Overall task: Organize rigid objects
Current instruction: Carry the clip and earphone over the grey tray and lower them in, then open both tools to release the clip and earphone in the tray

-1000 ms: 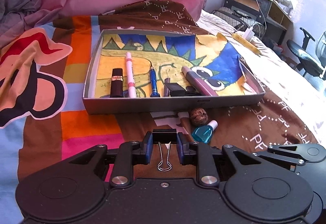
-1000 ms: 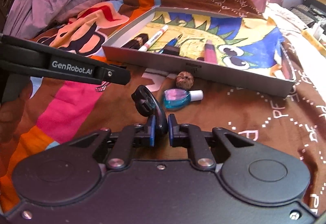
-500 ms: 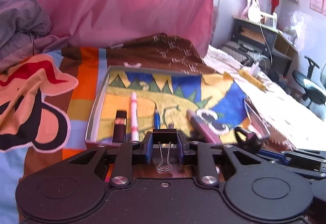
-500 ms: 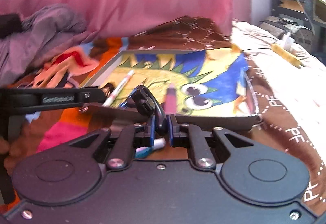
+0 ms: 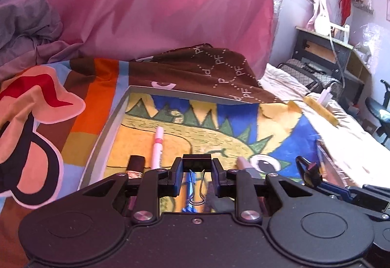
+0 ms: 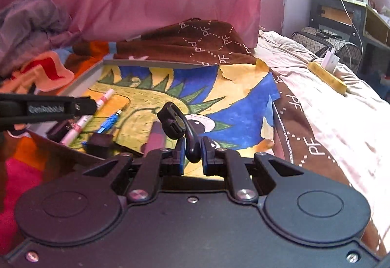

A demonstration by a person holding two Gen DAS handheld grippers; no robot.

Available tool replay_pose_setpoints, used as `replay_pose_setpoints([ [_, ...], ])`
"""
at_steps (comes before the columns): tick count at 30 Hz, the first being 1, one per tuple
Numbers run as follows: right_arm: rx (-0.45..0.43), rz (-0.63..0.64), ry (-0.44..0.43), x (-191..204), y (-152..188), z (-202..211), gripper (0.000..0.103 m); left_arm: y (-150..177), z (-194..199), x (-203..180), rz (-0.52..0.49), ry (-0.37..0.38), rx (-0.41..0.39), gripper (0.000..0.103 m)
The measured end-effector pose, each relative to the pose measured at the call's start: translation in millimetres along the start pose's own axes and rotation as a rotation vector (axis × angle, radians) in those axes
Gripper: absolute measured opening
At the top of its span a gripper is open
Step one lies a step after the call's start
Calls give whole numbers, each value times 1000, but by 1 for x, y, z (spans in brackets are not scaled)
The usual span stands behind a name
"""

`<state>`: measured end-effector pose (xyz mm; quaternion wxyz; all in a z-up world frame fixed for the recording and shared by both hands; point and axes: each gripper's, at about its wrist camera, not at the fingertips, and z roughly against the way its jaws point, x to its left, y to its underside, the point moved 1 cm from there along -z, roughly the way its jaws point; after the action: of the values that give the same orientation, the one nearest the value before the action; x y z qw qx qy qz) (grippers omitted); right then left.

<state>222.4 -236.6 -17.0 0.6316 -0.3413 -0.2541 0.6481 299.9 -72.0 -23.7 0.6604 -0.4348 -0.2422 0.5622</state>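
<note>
The left gripper (image 5: 197, 176) is level over the near edge of the tray (image 5: 102, 131), its jaws closed on the black body of a binder clip (image 5: 196, 163) whose wire handles hang down between the fingers (image 5: 176, 175). The right gripper (image 6: 192, 153) sits just right of it, over the same near edge of the tray, jaws pinched on the curved stem of a black earpiece (image 6: 178, 129) that rises up and to the left above the fingertips. In the right wrist view, the left gripper's side shows as a dark bar at the left edge. No hand is visible.
</note>
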Motion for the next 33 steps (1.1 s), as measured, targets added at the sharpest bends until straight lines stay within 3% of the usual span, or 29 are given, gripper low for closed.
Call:
replay_pose_setpoints([
  [13, 103, 30, 25, 6, 0, -51, 7, 8, -28, 12, -5, -39, 97, 26],
  [26, 123, 7, 27, 8, -2, -55, 9, 11, -32, 10, 2, -15, 128, 27],
  [30, 124, -1, 34, 6, -3, -51, 17, 10, -32, 11, 15, -10, 144, 31],
  [33, 114, -13, 35, 4, -4, -45, 29, 7, -30, 10, 18, -8, 139, 36],
])
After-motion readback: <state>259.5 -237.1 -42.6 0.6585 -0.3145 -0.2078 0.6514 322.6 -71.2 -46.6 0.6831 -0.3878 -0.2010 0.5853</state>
